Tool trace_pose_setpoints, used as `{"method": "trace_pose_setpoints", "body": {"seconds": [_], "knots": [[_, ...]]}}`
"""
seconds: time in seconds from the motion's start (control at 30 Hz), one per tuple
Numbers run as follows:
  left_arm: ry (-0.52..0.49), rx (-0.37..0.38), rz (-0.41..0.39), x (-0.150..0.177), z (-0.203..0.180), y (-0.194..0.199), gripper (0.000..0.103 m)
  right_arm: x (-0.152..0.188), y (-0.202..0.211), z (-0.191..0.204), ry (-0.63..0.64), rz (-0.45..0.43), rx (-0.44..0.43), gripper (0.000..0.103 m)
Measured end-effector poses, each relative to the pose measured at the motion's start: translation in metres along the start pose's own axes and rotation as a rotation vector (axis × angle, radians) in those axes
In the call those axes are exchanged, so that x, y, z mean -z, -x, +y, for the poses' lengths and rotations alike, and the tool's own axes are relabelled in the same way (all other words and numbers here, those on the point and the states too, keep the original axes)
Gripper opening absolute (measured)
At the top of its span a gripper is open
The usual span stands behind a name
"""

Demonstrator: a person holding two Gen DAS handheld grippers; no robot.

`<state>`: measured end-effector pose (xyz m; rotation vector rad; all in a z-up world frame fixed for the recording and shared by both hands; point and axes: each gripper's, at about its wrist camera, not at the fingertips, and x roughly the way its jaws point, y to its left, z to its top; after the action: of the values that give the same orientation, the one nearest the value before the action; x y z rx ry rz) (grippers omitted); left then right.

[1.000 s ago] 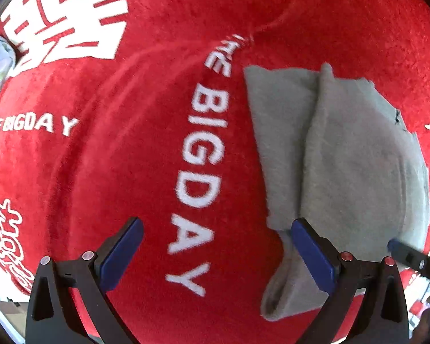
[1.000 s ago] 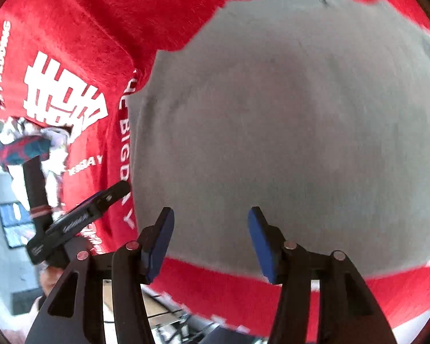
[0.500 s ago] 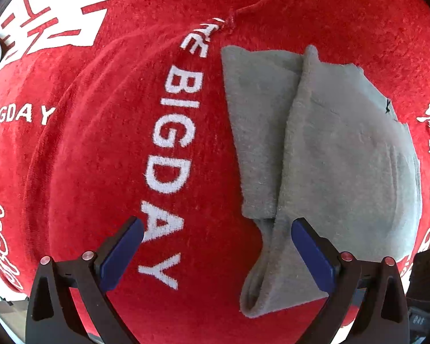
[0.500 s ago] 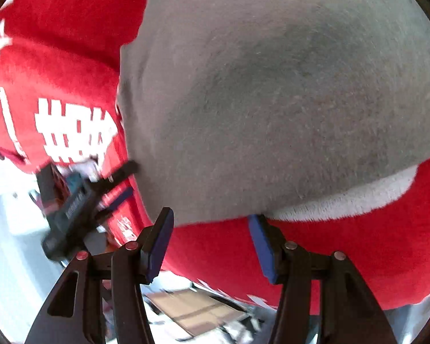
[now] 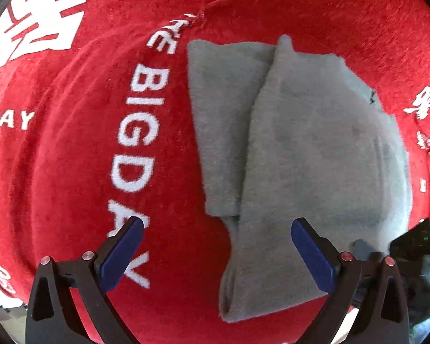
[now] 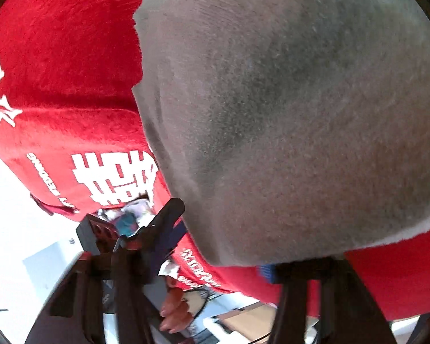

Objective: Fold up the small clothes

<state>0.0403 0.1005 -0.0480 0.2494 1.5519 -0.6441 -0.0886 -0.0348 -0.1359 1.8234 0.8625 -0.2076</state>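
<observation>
L claw: my left gripper (image 5: 216, 223) is released, blue pads (image 5: 123, 252) spread wide, nothing btwn them, pointing steeply down over the table.
L claw position: its right-side pad sits above the near end of the grey knitted garment (image 5: 315, 157); its left-side pad is over the "BIGDAY" white lettering (image 5: 134, 143). Neither touches the fabric.
R claw: my right gripper (image 6: 229, 268) is clenched; jaws have just been closing.
R claw contents: the garment's near edge lies right at the fingertips and covers them, but the pic is blurred, so I can't tell if any cloth is nipped.
Garment: lies on the red fleece cloth w/ white print (image 5: 71, 172), folded lengthwise, one flap overlapping the other, a narrower tail toward my L claw.
Garment in R wrist view: fills most of the frame, very close, w/ a paler rim along its lower right edge.
Cloth: rumpled, a seam ridge runs up beyond the garment's far end.
Other: in the R wrist view my L claw shows low left, beside the garment's edge, w/ my hand (image 6: 172, 309) gripping its handle.
</observation>
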Motion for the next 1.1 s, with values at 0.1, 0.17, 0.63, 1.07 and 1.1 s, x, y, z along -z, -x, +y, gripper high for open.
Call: {"method": "trace_pose_setpoints", "body": {"seconds": [0.1, 0.17, 0.63, 1.07, 1.1], "knots": [[0.037, 0.104, 0.017, -0.009, 0.004, -0.002, 0.103, 0.0, 0.007, 0.009, 0.029, 0.0, -0.051, 0.009], [0.071, 0.167, 0.035, -0.015, 0.008, -0.005, 0.103, 0.0, 0.014, 0.021, 0.071, 0.002, -0.087, 0.008], [0.005, 0.307, 0.031, -0.055, -0.072, -0.022, 0.103, 0.006, 0.007, 0.049, 0.327, 0.137, 0.153, 0.011], [-0.099, 0.093, 0.043, -0.049, -0.097, -0.045, 0.103, -0.029, 0.071, 0.085, 0.524, -0.014, 0.386, 0.064], [-0.096, 0.086, 0.041, -0.05, -0.1, -0.046, 0.103, -0.037, 0.074, 0.085, 0.526, -0.041, 0.398, 0.058]]}}
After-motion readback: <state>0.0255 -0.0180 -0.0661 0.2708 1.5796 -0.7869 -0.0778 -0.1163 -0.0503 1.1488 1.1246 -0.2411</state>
